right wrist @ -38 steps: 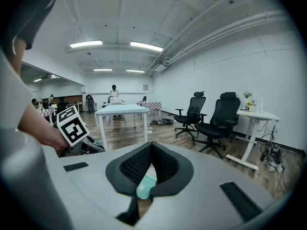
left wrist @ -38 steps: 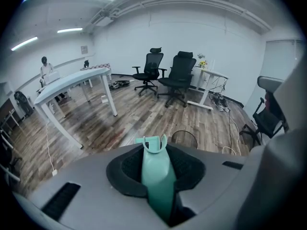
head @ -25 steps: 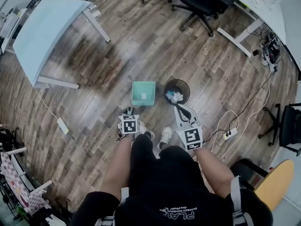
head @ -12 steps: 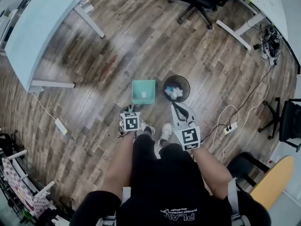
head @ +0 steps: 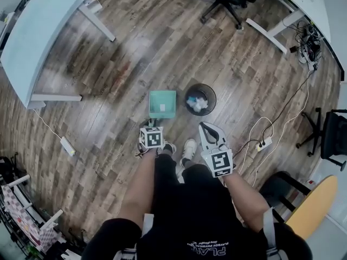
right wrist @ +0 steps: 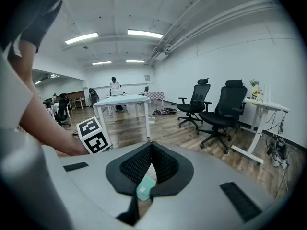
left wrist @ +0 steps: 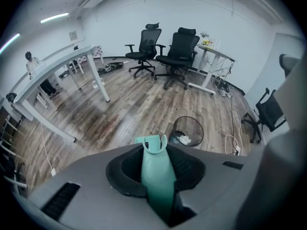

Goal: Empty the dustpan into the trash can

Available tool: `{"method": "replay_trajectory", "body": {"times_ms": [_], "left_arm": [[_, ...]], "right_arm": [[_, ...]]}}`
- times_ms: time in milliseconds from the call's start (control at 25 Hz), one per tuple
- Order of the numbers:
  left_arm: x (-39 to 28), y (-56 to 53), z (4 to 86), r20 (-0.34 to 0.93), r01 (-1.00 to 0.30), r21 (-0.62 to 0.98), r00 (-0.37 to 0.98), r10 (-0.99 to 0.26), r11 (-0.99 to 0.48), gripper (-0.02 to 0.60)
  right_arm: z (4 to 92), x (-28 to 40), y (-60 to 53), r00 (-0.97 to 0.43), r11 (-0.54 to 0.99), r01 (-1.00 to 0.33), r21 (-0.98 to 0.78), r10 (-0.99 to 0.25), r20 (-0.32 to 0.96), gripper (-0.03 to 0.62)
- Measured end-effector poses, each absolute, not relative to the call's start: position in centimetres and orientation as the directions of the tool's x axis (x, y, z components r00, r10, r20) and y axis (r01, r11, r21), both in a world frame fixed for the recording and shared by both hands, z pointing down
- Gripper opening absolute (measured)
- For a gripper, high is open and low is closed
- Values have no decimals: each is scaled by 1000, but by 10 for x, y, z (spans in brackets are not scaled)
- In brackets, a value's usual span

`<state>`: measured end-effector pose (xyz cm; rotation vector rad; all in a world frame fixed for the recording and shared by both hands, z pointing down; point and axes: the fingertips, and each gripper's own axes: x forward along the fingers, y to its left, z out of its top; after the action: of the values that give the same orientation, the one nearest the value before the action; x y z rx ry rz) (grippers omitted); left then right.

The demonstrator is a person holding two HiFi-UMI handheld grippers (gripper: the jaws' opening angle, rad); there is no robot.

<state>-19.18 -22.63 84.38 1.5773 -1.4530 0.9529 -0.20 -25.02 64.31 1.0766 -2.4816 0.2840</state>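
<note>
Jaws of the left gripper (left wrist: pixel 156 158) clamp the dustpan (left wrist: pixel 157 176) handle, seen only in its view; right gripper (right wrist: pixel 151 145) jaws touch.

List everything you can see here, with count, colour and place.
dustpan: 1, teal, left of the trash can
trash can: 1, black mesh, on the floor, white paper inside
table: 1, pale blue, far left
desk: 1, white, far right
chairs: at least 3, black, two by the desk, one at right
power strips: 2, white, on the floor either side
shoes: 2, white, behind the dustpan
left gripper: 1, grey, jaws shut on the dustpan handle
right gripper: 1, grey, jaws shut, empty, near the trash can
</note>
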Motion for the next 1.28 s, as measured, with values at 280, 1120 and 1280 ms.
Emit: {"method": "replay_trajectory", "body": {"times_ms": [280, 1120, 1280], "left_arm": [[-196, -227, 846, 906, -998, 51, 60, -418, -34, 94], [-171, -203, 679, 667, -997, -25, 33, -744, -66, 195], [-150, -201, 633, 585, -995, 24, 91, -806, -95, 195]], "right_arm": [[646, 5, -235, -611, 676, -736, -33, -644, 460, 15], [613, 10, -210, -667, 715, -699, -19, -642, 378, 15], [601, 10, -203, -664, 714, -701, -6, -649, 371, 15]]}}
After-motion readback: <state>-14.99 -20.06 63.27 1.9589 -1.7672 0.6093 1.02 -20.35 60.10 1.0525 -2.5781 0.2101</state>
